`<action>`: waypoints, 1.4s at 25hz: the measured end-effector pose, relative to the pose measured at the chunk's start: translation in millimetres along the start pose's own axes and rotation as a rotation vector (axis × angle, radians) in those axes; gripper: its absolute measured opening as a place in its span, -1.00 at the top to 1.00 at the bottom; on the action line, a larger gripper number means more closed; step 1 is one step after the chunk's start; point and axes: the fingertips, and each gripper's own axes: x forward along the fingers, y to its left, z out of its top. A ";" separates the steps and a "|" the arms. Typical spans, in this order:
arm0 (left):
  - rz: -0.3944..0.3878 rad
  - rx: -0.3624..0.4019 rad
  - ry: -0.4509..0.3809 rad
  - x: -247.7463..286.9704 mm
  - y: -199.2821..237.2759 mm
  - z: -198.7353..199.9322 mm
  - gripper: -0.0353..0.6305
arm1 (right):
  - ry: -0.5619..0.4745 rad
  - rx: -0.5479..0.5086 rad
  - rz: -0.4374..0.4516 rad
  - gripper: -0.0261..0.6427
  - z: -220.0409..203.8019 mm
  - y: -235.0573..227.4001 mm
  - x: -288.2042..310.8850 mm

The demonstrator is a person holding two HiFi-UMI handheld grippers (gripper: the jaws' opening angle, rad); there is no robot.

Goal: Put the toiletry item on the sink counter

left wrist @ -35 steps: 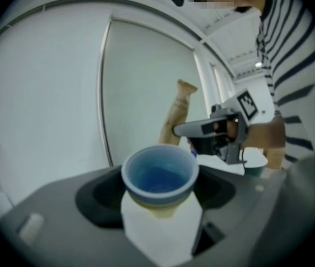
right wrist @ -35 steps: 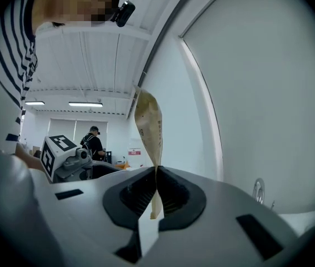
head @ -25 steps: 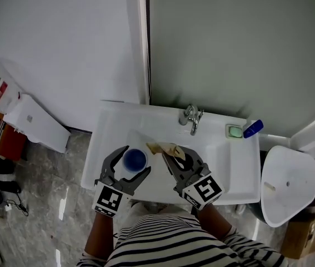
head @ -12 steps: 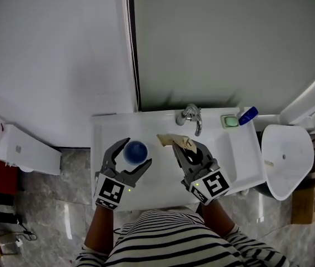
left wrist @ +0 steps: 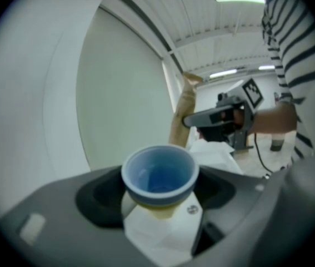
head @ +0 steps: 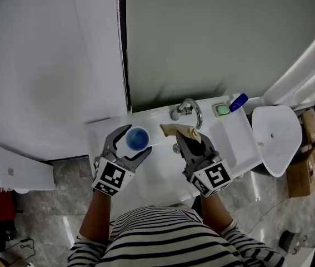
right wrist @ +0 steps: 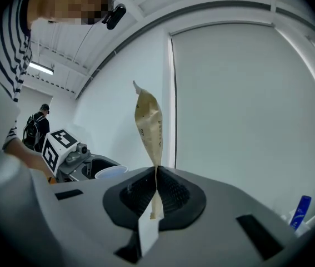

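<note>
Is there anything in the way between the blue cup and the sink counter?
Nothing visible. The left gripper holds the blue cup over the white sink counter, and the counter near it looks bare. The faucet stands off to the right.

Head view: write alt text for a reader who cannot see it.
A person in a striped top stands over a white sink, the left gripper holding a blue cup and the right gripper pinching a tan packet above it. A faucet, a soap dish and a blue bottle sit along its back edge.
</note>
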 end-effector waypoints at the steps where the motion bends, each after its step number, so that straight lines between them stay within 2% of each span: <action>1: -0.008 0.001 -0.002 2.3 2.0 -1.0 -0.21 | 0.003 -0.006 -0.006 0.89 0.7 -0.7 2.4; 11: -0.025 -0.035 -0.011 37.4 23.0 -23.9 -0.21 | 0.052 -0.046 0.001 0.89 -6.4 -18.8 31.7; 24: -0.048 -0.070 0.058 110.1 38.2 -103.6 -0.21 | 0.114 -0.022 0.020 0.89 -42.6 -46.2 74.3; 35: -0.093 -0.090 0.089 148.7 47.2 -158.9 -0.21 | 0.174 -0.012 0.042 0.89 -70.4 -48.9 112.5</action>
